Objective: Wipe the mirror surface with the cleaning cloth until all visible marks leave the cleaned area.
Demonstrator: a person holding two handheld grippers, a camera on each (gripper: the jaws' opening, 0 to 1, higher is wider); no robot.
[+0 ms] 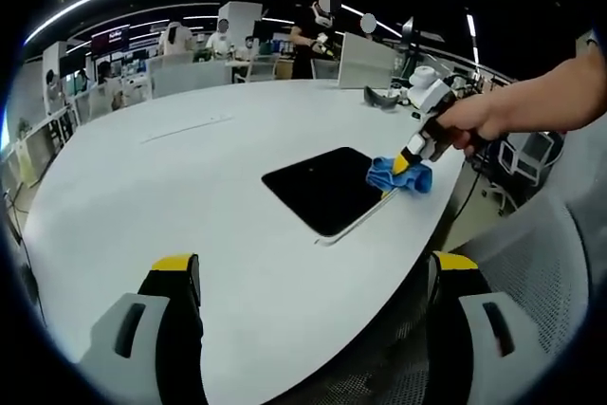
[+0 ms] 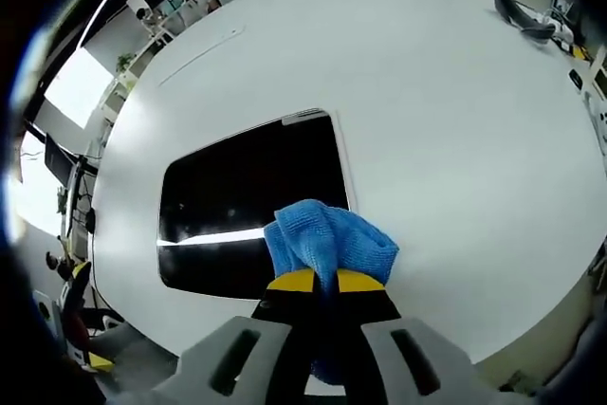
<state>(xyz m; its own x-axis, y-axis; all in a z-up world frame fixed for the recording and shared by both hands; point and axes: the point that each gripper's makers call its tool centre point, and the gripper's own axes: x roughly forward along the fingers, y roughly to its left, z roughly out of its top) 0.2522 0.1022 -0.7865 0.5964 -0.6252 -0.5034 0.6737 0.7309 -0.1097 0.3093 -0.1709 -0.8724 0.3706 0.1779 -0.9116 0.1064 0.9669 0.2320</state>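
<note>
Now, step: right tongs clamped the blue cloth at the mirror's near-right edge.
Left tongs: wide, idle above the tabletop.
Next: likely sweep leftward across the glass.

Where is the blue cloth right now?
The blue cloth is pinched in the right gripper, resting on the mirror's edge nearest that gripper, on the white table.

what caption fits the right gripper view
Right gripper holds blue cloth at the mirror's edge on a white table.
</note>
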